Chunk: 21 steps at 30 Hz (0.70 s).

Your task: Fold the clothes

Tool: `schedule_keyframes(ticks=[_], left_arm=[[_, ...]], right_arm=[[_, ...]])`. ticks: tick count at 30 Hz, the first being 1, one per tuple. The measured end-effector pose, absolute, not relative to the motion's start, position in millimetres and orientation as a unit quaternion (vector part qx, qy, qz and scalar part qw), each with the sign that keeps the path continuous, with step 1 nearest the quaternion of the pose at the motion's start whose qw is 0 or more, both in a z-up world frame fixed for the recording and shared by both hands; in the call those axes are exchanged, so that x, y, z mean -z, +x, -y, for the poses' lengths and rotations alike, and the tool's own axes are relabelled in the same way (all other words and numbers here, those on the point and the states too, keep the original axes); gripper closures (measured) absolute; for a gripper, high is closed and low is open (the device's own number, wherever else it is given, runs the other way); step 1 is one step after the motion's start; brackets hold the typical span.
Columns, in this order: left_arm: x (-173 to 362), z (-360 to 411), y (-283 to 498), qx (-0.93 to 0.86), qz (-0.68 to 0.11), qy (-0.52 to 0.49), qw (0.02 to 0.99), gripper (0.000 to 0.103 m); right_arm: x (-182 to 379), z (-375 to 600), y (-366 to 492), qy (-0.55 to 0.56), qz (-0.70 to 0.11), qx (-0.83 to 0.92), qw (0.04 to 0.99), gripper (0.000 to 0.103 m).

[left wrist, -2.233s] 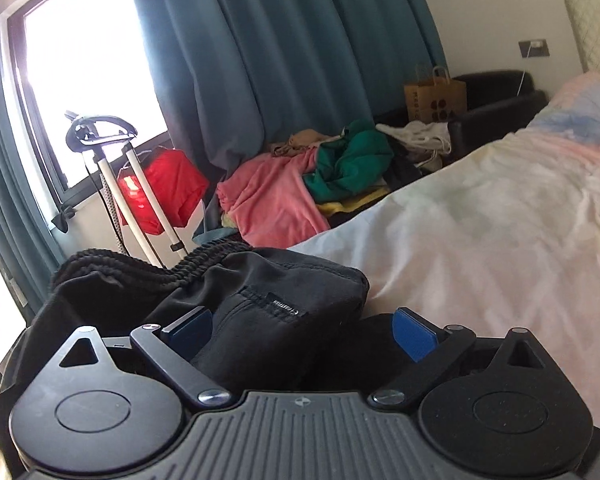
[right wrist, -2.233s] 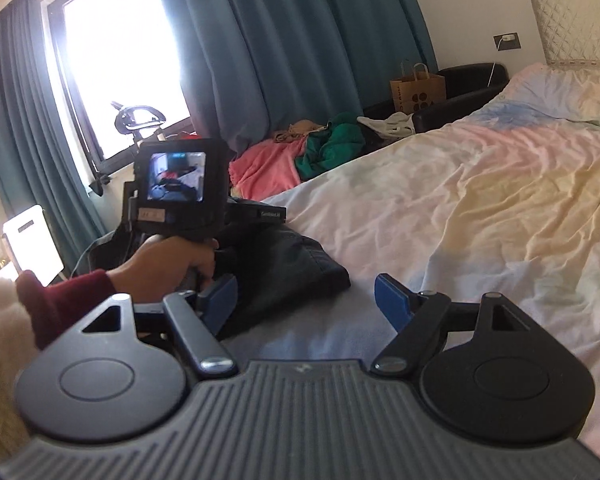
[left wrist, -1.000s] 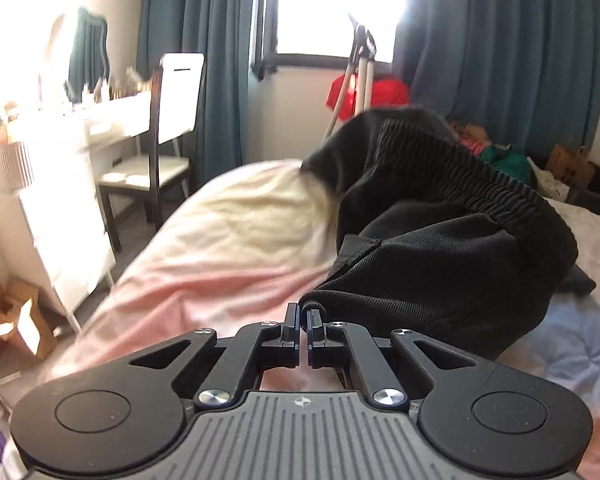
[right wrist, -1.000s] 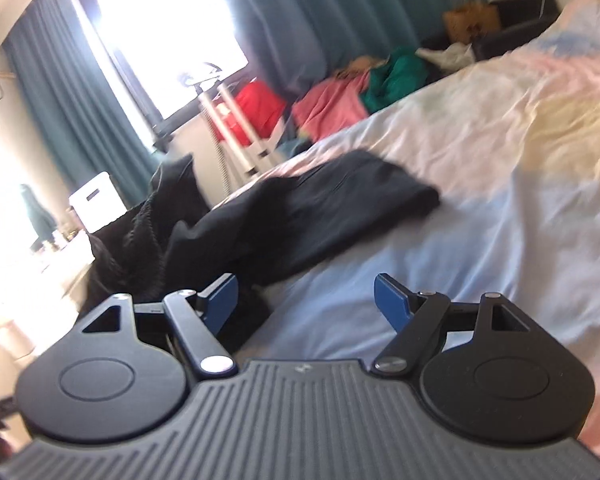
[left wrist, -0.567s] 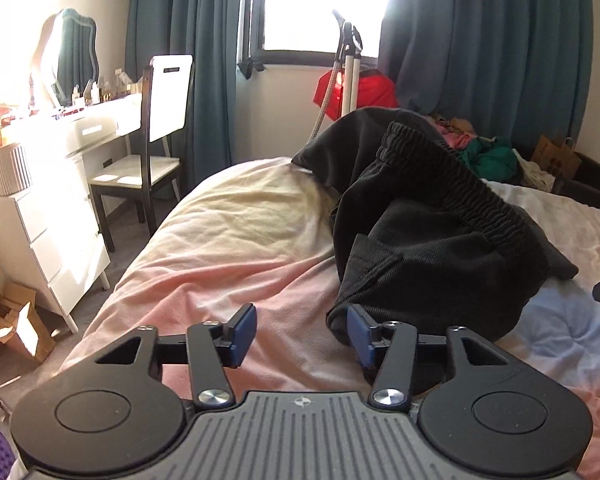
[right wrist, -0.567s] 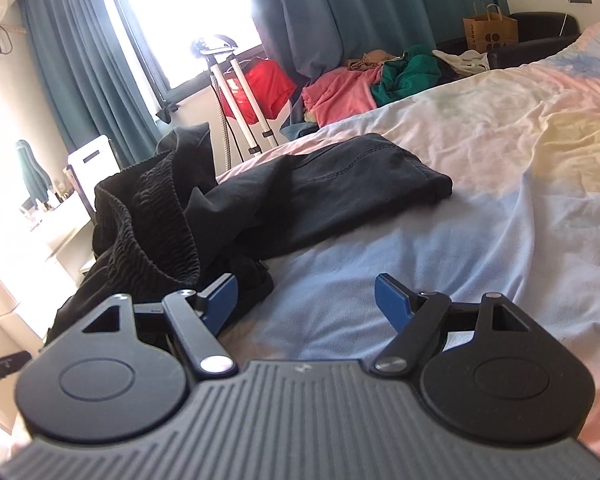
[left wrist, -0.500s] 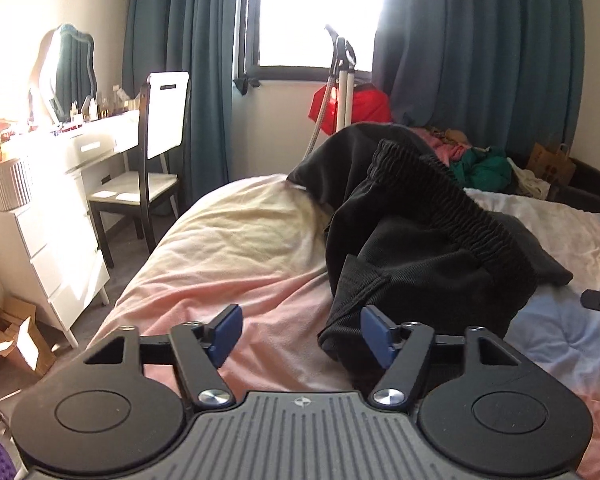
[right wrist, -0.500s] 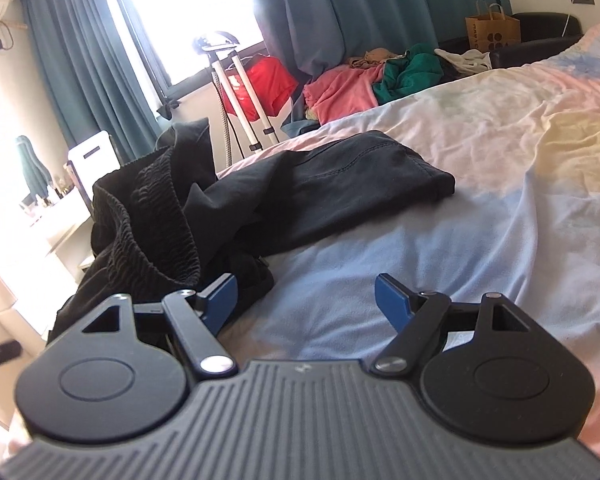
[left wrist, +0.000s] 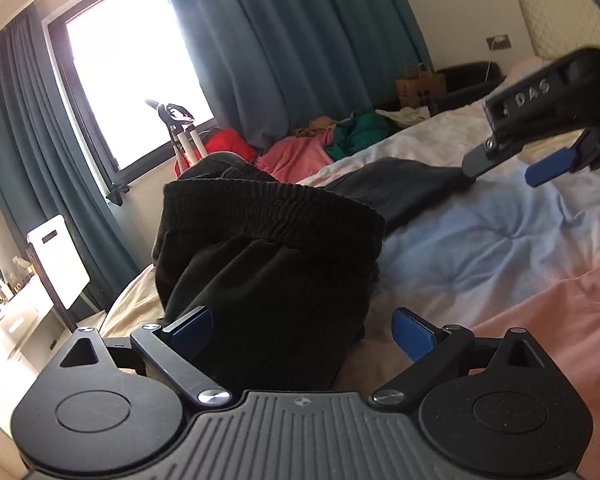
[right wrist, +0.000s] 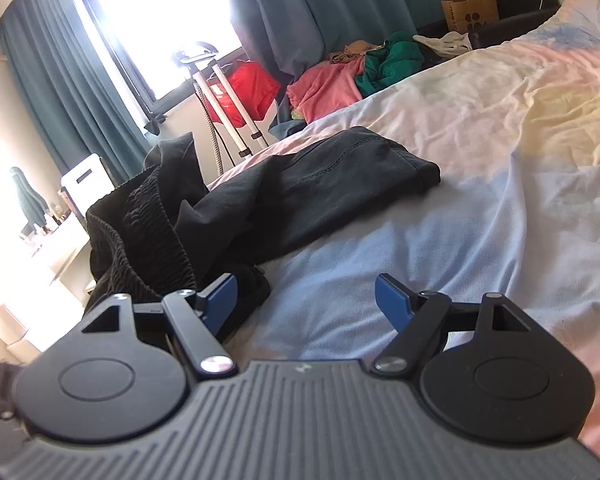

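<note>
Black trousers (left wrist: 268, 264) lie bunched on the pastel bed cover (left wrist: 480, 240), the ribbed elastic waistband humped up, a flatter part stretching toward the window. My left gripper (left wrist: 300, 326) is open, its jaws standing either side of the near cloth edge, holding nothing. My right gripper (right wrist: 306, 294) is open and empty, low over the bed cover (right wrist: 480, 208); the trousers (right wrist: 300, 200) lie ahead and left of it, the cloth by its left pad. The right gripper also shows in the left wrist view (left wrist: 512, 170), above the trousers' far end.
A pile of pink and green clothes (right wrist: 352, 76) lies beyond the bed's far side, by teal curtains (left wrist: 300, 48). A garment steamer stand (right wrist: 216, 92) with a red item stands under the window. A paper bag (right wrist: 468, 10), a black armchair, a white chair (left wrist: 58, 258) and a dresser are around.
My left gripper let go of the trouser edge, opened wide and swung to face the window side. The right gripper came lower and closer to the trousers, still open.
</note>
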State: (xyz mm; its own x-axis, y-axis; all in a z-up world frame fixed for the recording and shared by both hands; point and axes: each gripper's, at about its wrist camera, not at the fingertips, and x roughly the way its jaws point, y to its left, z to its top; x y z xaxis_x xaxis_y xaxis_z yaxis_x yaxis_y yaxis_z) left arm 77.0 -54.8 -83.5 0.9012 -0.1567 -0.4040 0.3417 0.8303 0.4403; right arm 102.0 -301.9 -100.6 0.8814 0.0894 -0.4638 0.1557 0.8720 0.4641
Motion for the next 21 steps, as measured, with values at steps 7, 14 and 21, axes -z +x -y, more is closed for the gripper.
schedule_keyframes(ticks=[7, 14, 21], left_arm=[[79.0, 62.6, 115.0, 0.092, -0.128, 0.177, 0.972, 0.032], [19.2, -20.6, 134.7, 0.039, -0.075, -0.055, 0.995, 0.071], [4.1, -172.8, 145.5, -0.140, -0.105, -0.262, 0.949, 0.077]], right_arm=[[104.8, 305.9, 106.3, 0.264, -0.239, 0.010, 0.934, 0.024], [111.9, 304.7, 116.9, 0.287, -0.244, 0.001, 0.926, 0.024], [118.1, 312.1, 127.4, 0.329, -0.269, -0.002, 0.905, 0.024]])
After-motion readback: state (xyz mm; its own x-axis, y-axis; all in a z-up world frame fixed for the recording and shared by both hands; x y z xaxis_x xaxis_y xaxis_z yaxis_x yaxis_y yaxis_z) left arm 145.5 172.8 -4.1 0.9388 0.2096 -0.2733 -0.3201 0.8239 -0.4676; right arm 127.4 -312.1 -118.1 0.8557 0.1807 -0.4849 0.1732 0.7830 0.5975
